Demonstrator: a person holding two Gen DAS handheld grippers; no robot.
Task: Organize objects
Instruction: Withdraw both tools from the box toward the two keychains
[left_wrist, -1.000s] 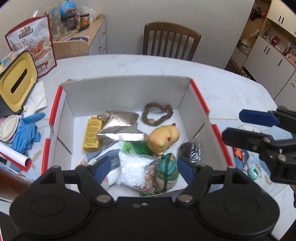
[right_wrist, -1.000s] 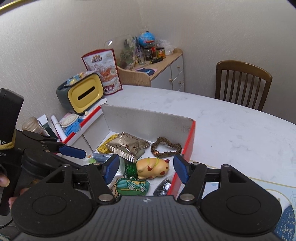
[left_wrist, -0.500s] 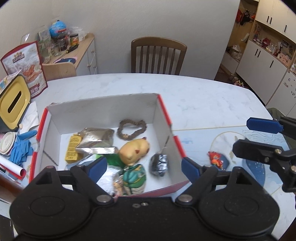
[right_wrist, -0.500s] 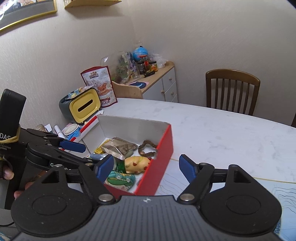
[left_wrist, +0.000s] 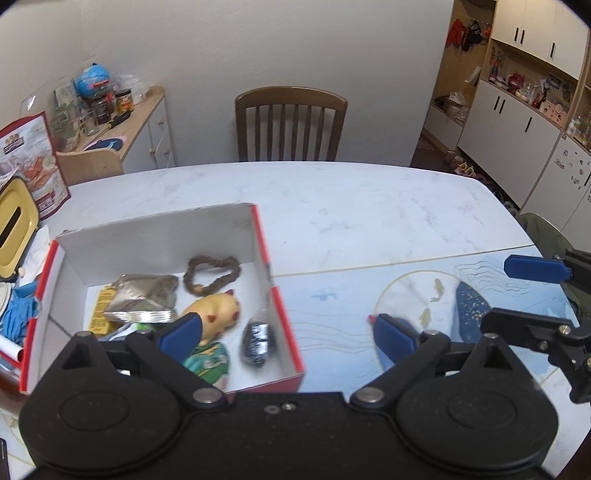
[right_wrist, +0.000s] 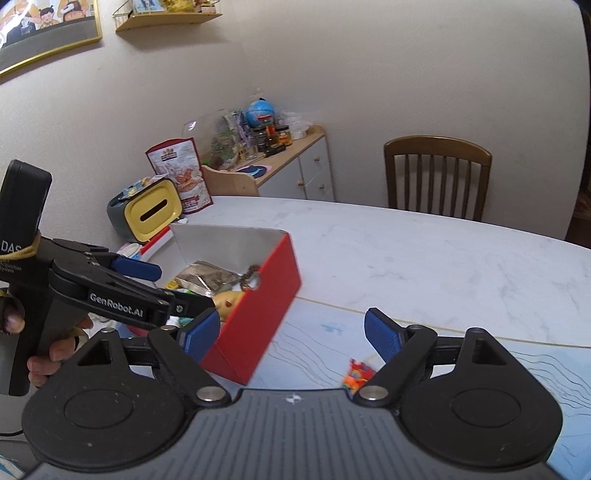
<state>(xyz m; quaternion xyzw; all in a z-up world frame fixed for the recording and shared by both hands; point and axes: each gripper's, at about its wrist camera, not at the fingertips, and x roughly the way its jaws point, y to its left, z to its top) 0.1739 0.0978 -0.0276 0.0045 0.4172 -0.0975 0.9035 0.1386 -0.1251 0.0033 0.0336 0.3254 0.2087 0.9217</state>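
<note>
Left gripper (left_wrist: 286, 330): fingers spread wide, nothing between them; one blue pad (left_wrist: 181, 332) sits above the box interior, the other above the mat. Right gripper (right_wrist: 291, 334): fingers likewise spread and empty, positioned above the mat beside the box. Red cardboard box (left_wrist: 264, 240), white inside, rests on the white marble table (left_wrist: 369, 199) and contains a beaded bracelet (left_wrist: 212, 273), a silver foil pouch (left_wrist: 144, 297), a yellow animal figurine (left_wrist: 218, 312), a green toy (left_wrist: 208, 363) and a black wrapped item (left_wrist: 258, 343). A small red-orange toy (right_wrist: 356, 373) lies on the blue patterned mat (left_wrist: 332, 306), just below the right gripper. A wooden chair (left_wrist: 290, 125) stands behind the table.
</note>
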